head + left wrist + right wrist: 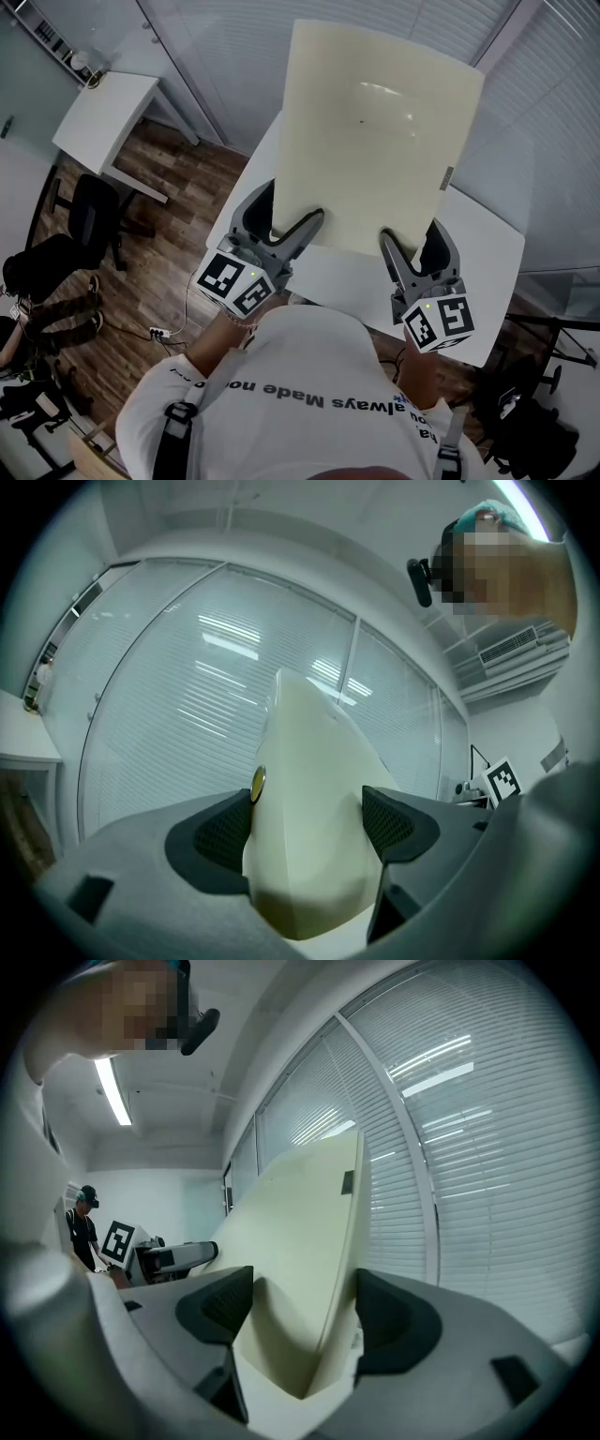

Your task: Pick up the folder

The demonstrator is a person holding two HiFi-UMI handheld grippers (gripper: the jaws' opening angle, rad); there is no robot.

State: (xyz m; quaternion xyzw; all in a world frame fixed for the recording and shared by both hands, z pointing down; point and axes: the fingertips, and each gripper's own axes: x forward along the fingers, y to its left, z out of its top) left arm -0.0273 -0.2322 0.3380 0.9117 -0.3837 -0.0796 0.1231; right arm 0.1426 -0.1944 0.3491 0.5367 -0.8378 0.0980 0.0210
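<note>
Shirt (309, 394): white cloth, grey print across it.
Left gripper (286, 216): grey plastic; jaws clamped on the folder's near left edge.
Right gripper (412, 234): same build; jaws clamped on the near right edge.
Folder (375, 131): cream, smooth, faintly glossy, rounded corners; held up above the worktop, slightly bowed.
Stud (257, 782): small brass disc on the folder.
Worktop (487, 253): white, flat.

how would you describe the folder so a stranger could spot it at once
Start at the white table beside the blinded windows, right in front of the person. Held up over it is the folder, its near edge clamped by the left gripper and right gripper. It is the only large, flat, pale cream sheet in view, against a plain white tabletop.
</note>
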